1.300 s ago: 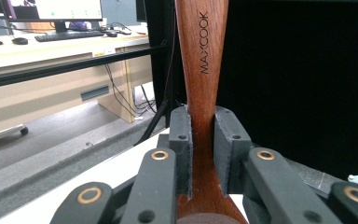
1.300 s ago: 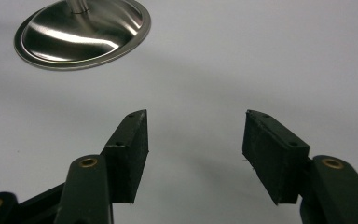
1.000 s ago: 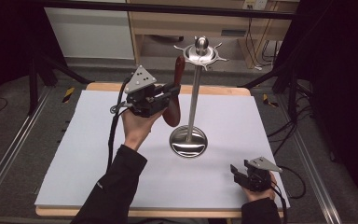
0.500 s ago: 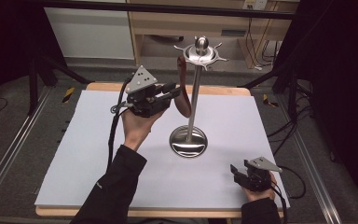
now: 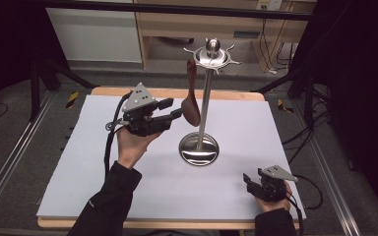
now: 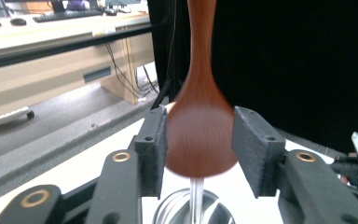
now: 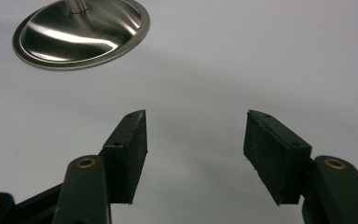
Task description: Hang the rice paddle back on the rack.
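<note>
A wooden spoon (image 5: 191, 101) hangs bowl-down from one of the hooks at the crown of a steel utensil stand (image 5: 200, 147), just left of the stand's pole, a little above the centre of the high view. The left gripper (image 5: 176, 112) sits at the spoon's bowl, left of centre in that frame. In the left gripper view the bowl (image 6: 200, 135) lies between the two black pads (image 6: 151, 149), but a gap shows on the right side and the wood is blurred, so the jaws look spread around the bowl rather than clamped on it; whether the left pad touches the wood I cannot tell. The spoon seems to carry its own weight on the hook.

The step in hand looks like the hanging of the spoon on the stand, at the point of letting go. The next move probably calls for drawing the left gripper straight back toward the left of the frame, jaws wide, without brushing the bowl and setting it swinging off the hook.

The right gripper (image 5: 250, 181) rests on the white table cover (image 5: 275, 128) at the lower right of the high view, its jaws spread apart on nothing, with the stand's round base (image 7: 81, 32) at the upper left of its own view
</note>
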`<state>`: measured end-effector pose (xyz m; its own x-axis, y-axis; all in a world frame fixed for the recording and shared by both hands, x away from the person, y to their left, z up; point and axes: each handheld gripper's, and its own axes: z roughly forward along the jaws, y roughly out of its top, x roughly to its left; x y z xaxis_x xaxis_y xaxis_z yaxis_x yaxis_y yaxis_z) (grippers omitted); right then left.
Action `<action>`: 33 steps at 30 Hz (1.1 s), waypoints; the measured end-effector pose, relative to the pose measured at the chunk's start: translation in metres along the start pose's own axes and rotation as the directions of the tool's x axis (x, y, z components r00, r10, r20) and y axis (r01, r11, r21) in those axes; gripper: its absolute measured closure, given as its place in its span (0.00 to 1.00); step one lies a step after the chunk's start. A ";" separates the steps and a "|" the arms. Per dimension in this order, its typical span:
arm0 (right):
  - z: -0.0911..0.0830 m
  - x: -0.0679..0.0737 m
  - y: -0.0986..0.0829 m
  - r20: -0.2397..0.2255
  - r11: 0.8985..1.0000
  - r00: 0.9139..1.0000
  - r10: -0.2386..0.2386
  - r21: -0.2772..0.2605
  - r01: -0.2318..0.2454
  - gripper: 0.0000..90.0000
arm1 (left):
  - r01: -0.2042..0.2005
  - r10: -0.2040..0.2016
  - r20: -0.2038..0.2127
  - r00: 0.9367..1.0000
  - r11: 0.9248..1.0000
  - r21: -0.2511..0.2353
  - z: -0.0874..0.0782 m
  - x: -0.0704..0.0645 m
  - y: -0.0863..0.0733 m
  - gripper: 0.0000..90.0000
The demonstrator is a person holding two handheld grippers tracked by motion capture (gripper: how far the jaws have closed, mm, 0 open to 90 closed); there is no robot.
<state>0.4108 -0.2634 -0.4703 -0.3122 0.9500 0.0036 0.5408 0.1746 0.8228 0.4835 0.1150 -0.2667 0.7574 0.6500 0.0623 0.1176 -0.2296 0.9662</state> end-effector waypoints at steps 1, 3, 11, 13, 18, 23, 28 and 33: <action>0.000 0.000 0.000 0.000 1.000 1.000 0.000 0.000 0.000 0.44 | 0.003 -0.003 -0.004 1.000 1.000 0.011 -0.002 -0.001 -0.004 0.59; 0.000 0.000 0.000 -0.003 1.000 1.000 0.005 0.003 -0.005 0.44 | 0.007 -0.007 -0.005 1.000 1.000 0.026 -0.004 -0.002 -0.010 0.57; 0.001 0.000 -0.001 0.006 1.000 1.000 0.000 0.007 0.000 0.43 | 0.000 0.001 -0.007 1.000 0.996 0.086 -0.013 -0.006 -0.039 0.48; 0.000 0.000 -0.001 0.006 1.000 1.000 -0.002 0.007 0.002 0.42 | 0.005 -0.004 -0.008 1.000 0.996 0.093 -0.014 -0.006 -0.042 0.48; 0.001 0.000 -0.001 0.012 1.000 1.000 0.000 0.008 0.000 0.39 | 0.035 -0.035 -0.006 0.999 0.991 0.129 -0.020 -0.005 -0.061 0.45; 0.001 0.000 -0.001 0.013 1.000 1.000 0.006 0.012 -0.006 0.38 | 0.039 -0.036 -0.021 0.999 0.985 0.168 -0.024 -0.004 -0.083 0.43; 0.001 0.000 -0.002 0.018 1.000 1.000 0.006 0.014 -0.007 0.37 | 0.055 -0.047 -0.045 0.998 0.976 0.210 -0.032 0.001 -0.107 0.41; 0.002 0.000 -0.002 0.019 1.000 1.000 0.006 0.016 -0.006 0.36 | 0.083 -0.069 -0.068 0.995 0.971 0.225 -0.038 0.004 -0.122 0.39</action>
<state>0.4111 -0.2634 -0.4729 -0.2938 0.9559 -0.0022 0.5551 0.1725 0.8137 0.4481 0.1731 -0.3753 0.7020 0.7121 0.0119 0.3218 -0.3321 0.8866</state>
